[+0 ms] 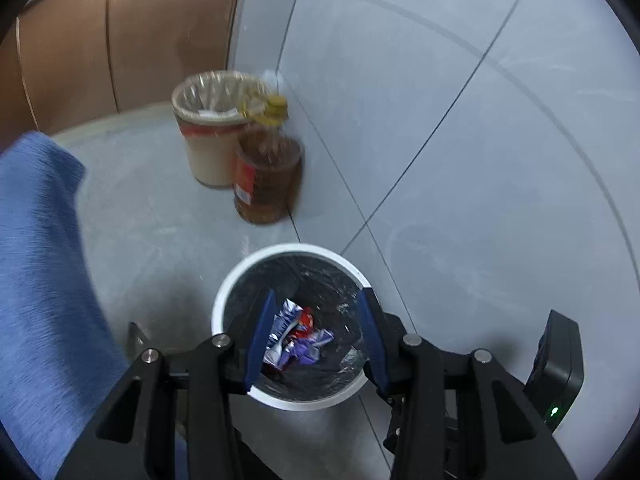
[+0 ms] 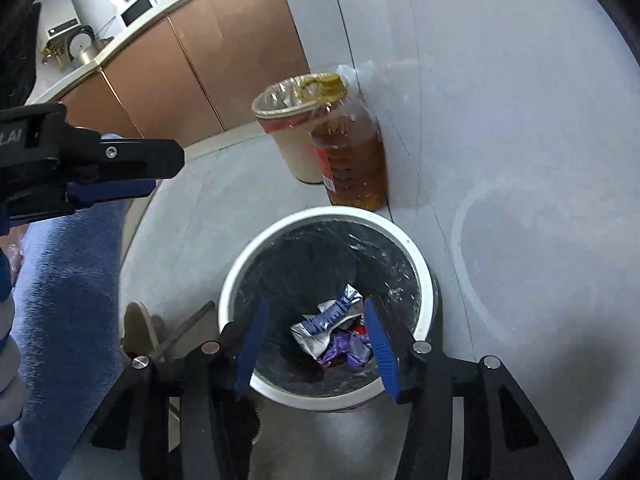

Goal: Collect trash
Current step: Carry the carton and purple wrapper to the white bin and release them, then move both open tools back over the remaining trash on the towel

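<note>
A white-rimmed trash bin (image 1: 224, 292) with a black liner stands on the floor below both grippers; it also shows in the right wrist view (image 2: 240, 272). Crumpled wrappers (image 1: 294, 336) in blue, white, red and purple lie at its bottom, also in the right wrist view (image 2: 332, 332). My left gripper (image 1: 316, 320) hangs open and empty over the bin. My right gripper (image 2: 314, 332) hangs open and empty over the bin too. The left gripper (image 2: 100, 172) also shows at the left of the right wrist view.
A beige bin (image 1: 204, 136) with a clear liner and a large oil bottle (image 1: 268, 168) stand by the grey tiled wall (image 1: 480, 120). Brown cabinets (image 2: 200, 60) run behind. A blue rug (image 1: 36, 280) lies at the left. A slipper (image 2: 138, 330) lies by the bin.
</note>
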The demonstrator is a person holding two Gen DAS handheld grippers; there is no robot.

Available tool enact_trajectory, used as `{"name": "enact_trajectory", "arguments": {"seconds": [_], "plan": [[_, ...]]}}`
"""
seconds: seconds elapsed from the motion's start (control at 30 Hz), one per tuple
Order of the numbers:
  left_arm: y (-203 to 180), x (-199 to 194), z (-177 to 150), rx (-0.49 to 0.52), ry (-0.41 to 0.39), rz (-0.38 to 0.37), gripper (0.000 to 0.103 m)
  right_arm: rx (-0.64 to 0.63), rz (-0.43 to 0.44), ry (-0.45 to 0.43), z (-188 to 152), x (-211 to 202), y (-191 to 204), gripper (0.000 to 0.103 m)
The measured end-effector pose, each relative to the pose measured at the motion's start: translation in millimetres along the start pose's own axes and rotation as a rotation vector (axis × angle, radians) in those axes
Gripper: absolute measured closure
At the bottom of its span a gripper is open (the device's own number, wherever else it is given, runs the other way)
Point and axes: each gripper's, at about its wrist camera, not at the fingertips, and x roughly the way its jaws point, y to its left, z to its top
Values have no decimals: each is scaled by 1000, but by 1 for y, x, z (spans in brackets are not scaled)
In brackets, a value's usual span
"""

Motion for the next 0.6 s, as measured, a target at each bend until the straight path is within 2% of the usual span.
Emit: {"name": "enact_trajectory", "arguments": {"seconds": [0.13, 0.37, 0.47, 0.6], "plan": [[-5, -42, -11, 30, -92, 53, 62, -13, 7, -61, 4, -28, 18, 48], [-9, -135, -45, 59, -297, 173, 62, -54, 21, -183, 11, -85, 53, 40], [-8, -169, -59, 59, -346, 212, 62, -81, 25, -247, 12, -115, 73, 35], [-4, -212, -79, 45, -404, 258, 57, -120, 41, -328, 10, -156, 101, 31]]}}
